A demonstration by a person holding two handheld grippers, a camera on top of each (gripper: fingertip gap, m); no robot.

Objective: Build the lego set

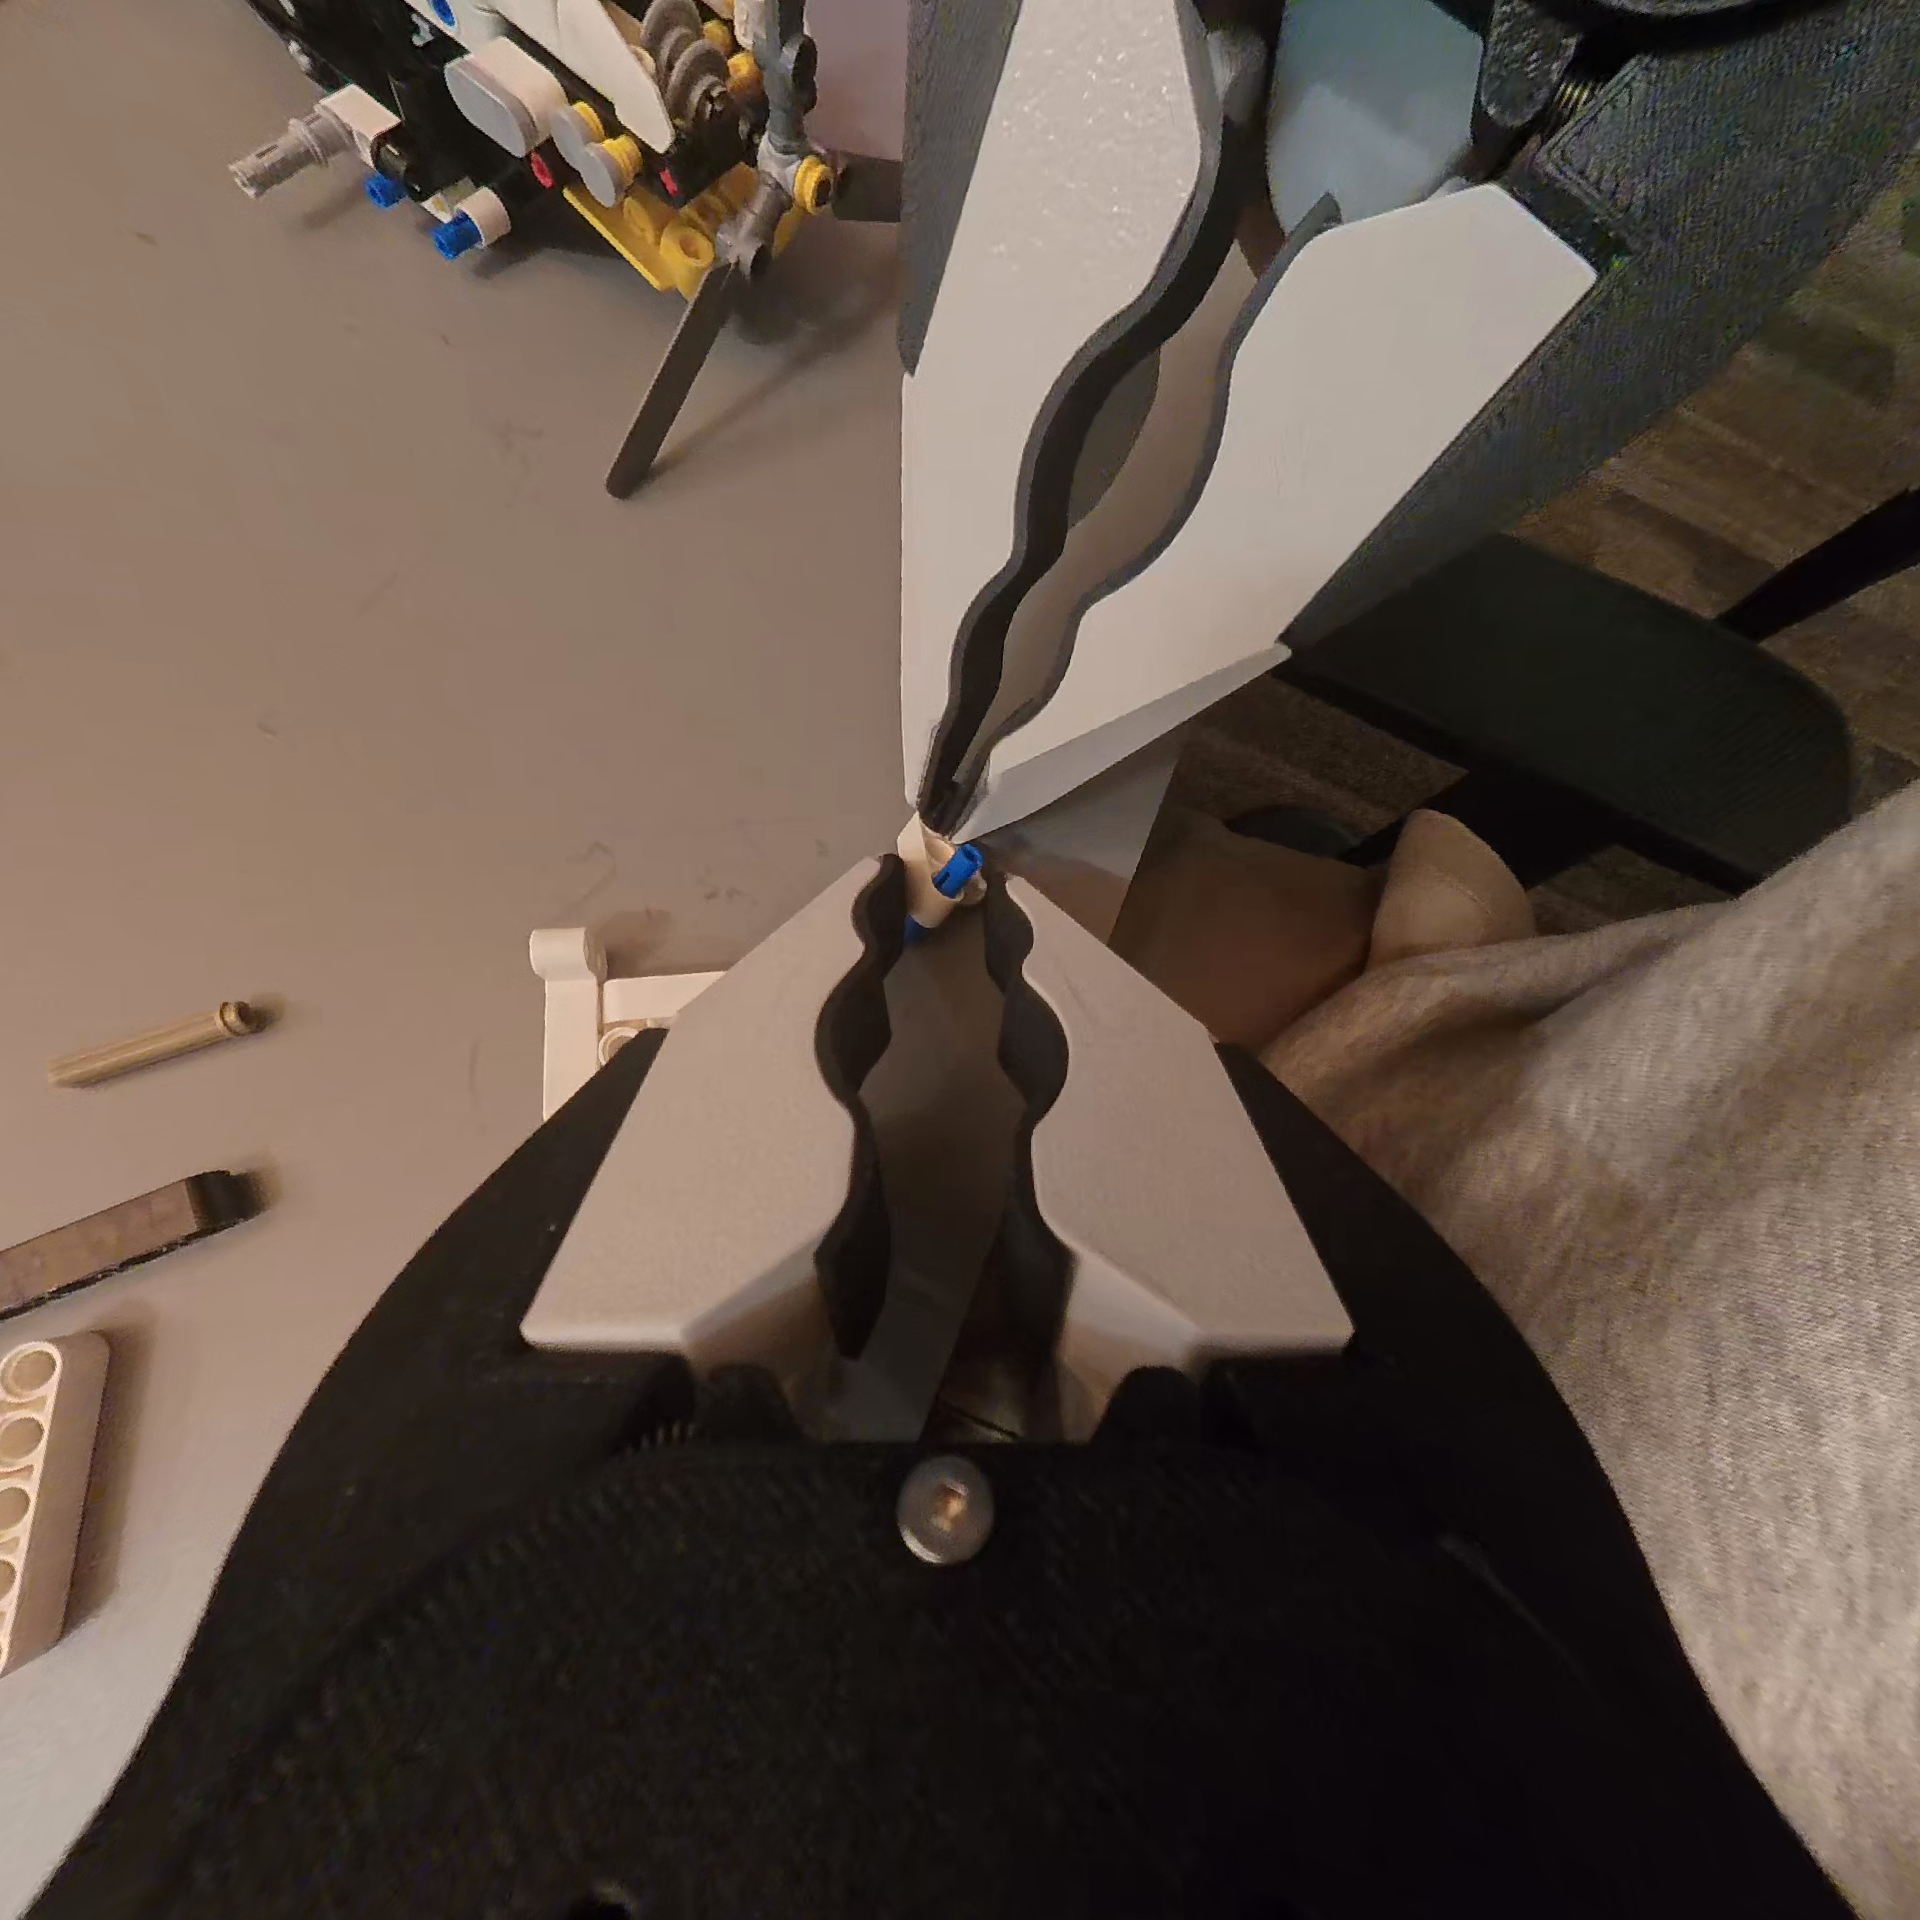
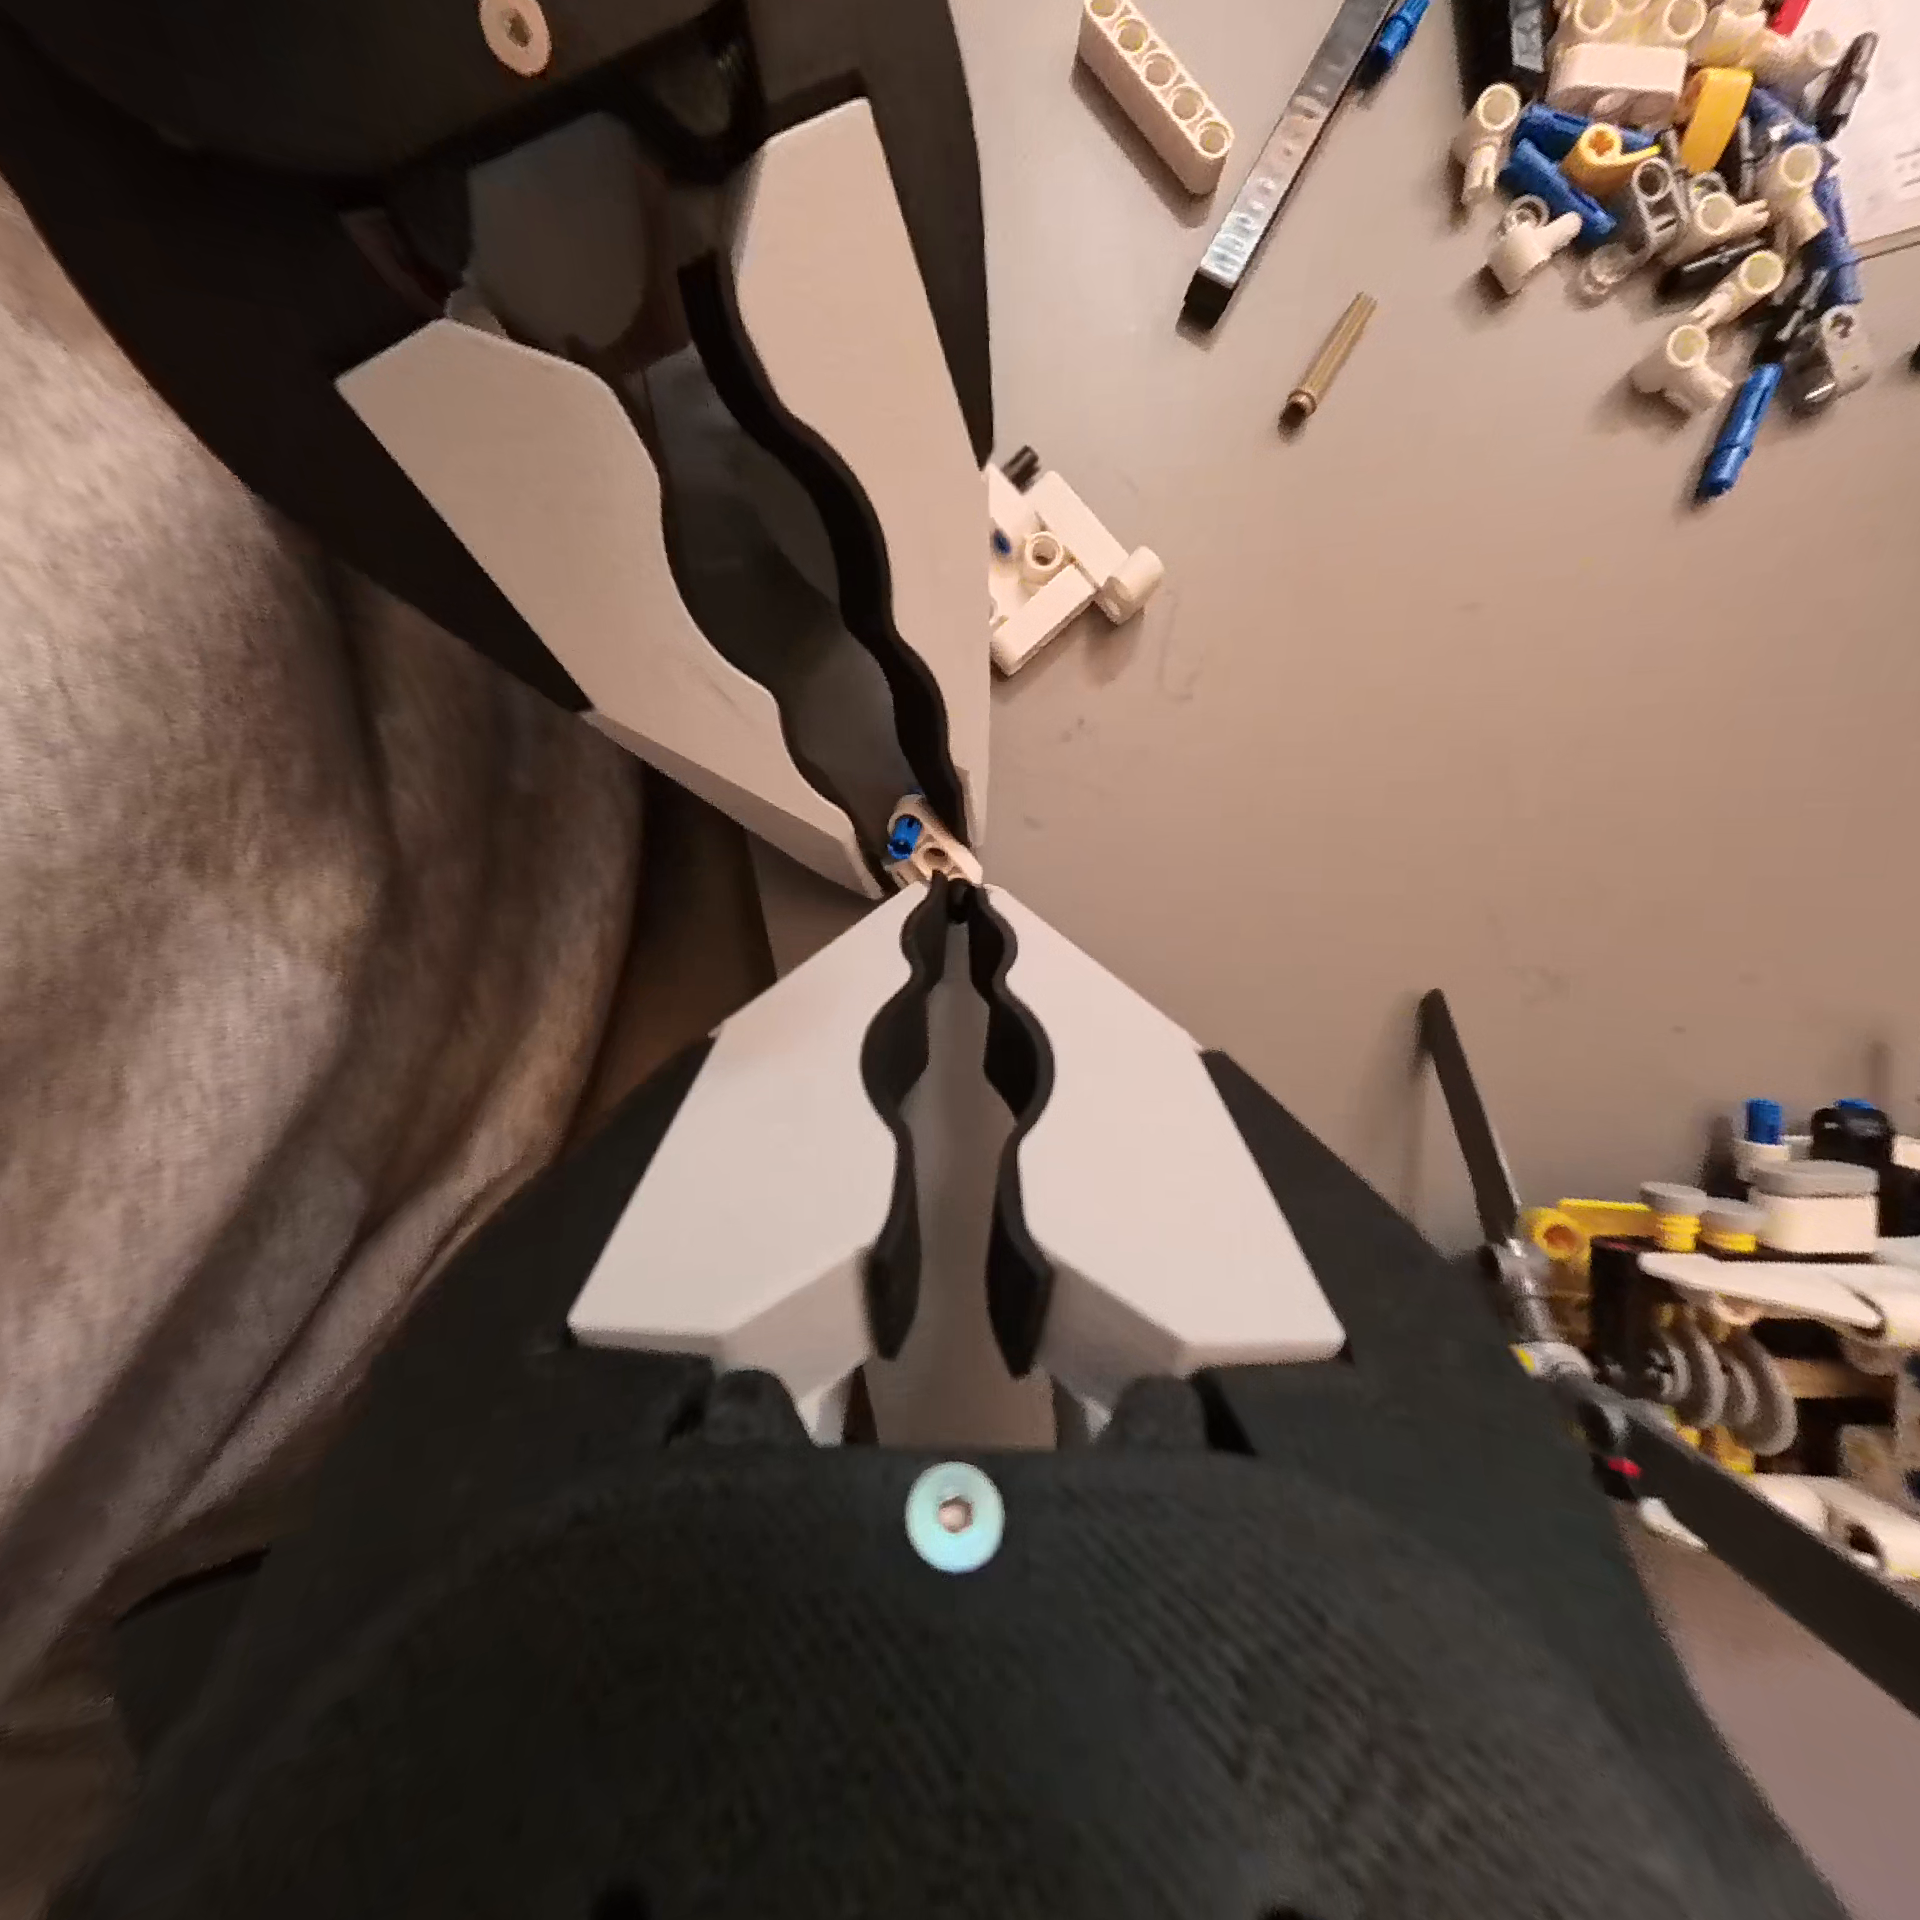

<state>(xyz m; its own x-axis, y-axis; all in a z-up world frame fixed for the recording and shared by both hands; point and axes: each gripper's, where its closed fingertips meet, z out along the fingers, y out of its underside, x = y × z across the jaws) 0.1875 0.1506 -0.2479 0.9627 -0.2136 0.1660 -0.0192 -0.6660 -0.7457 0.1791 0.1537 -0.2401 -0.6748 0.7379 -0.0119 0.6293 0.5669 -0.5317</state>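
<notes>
A small white connector [image 1: 928, 896] with a blue pin [image 1: 956, 871] through it hangs in the air over the grey table's near edge. My left gripper [image 1: 938, 883] is shut on it from below in the left wrist view. My right gripper [image 1: 938, 808] comes in from above, tip to tip with the left, and pinches the connector's other end. In the right wrist view the connector [image 2: 932, 852] and its blue pin [image 2: 902, 829] sit in the left gripper [image 2: 920, 836], and my right gripper [image 2: 953, 896] is shut against the connector's end.
The partly built model [image 1: 623, 125] [image 2: 1714, 1330] stands on the table [image 1: 312, 675]. A white frame piece [image 1: 577, 987] [image 2: 1060, 561], tan axle [image 1: 156, 1044] [image 2: 1330, 353], black beam [image 1: 125, 1236] [image 2: 1288, 156] and white beam [image 1: 42, 1475] [image 2: 1153, 94] lie nearby. A parts pile [image 2: 1662, 187] is farther off. The tips of both grippers are at nearly the same place.
</notes>
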